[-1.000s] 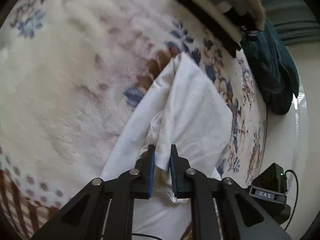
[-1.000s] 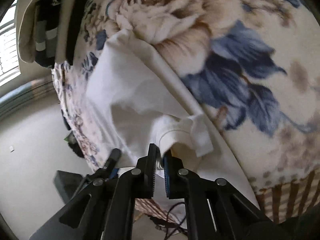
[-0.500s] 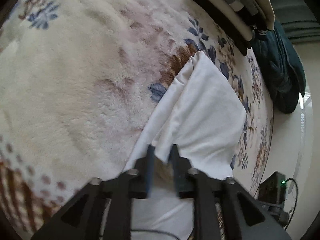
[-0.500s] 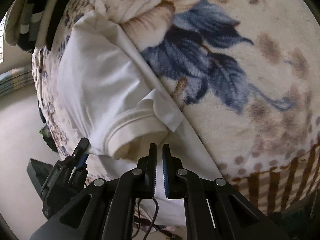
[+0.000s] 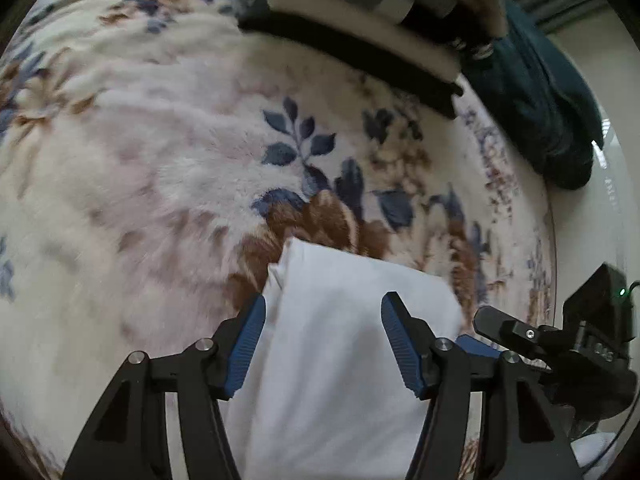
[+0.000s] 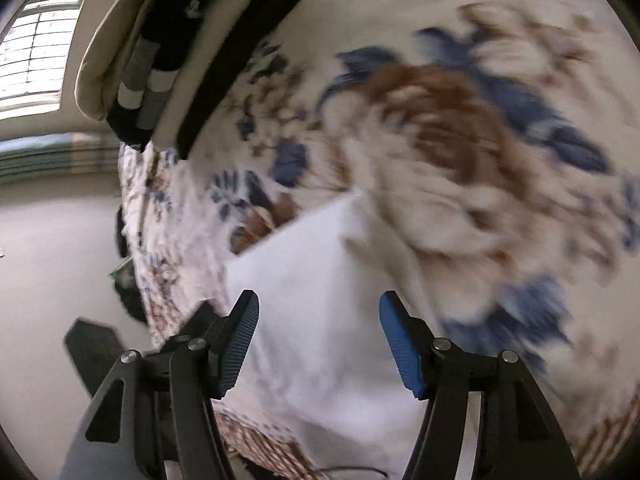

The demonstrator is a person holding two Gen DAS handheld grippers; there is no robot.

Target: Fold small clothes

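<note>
1. Blue-padded jaws of the left gripper point(image 5: 322, 338) have just been opening — wide now, gripping nothing.
2. Right gripper point(image 6: 318, 336) likewise, jaws parted and empty.
3. White garment point(image 5: 340, 344) lies folded beneath both, on the floral blanket point(image 5: 160, 184).
4. Stacked folded clothes point(image 5: 360, 12) at twelve o'clock.

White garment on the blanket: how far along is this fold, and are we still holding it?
Done: the white garment lies flat as a folded panel on the floral blanket. In hand: nothing; the left gripper and right gripper have just been opening their jaws, which stand apart over the cloth without pinching it. Left: possibly another fold, then moving it to the stack of folded clothes.
</note>
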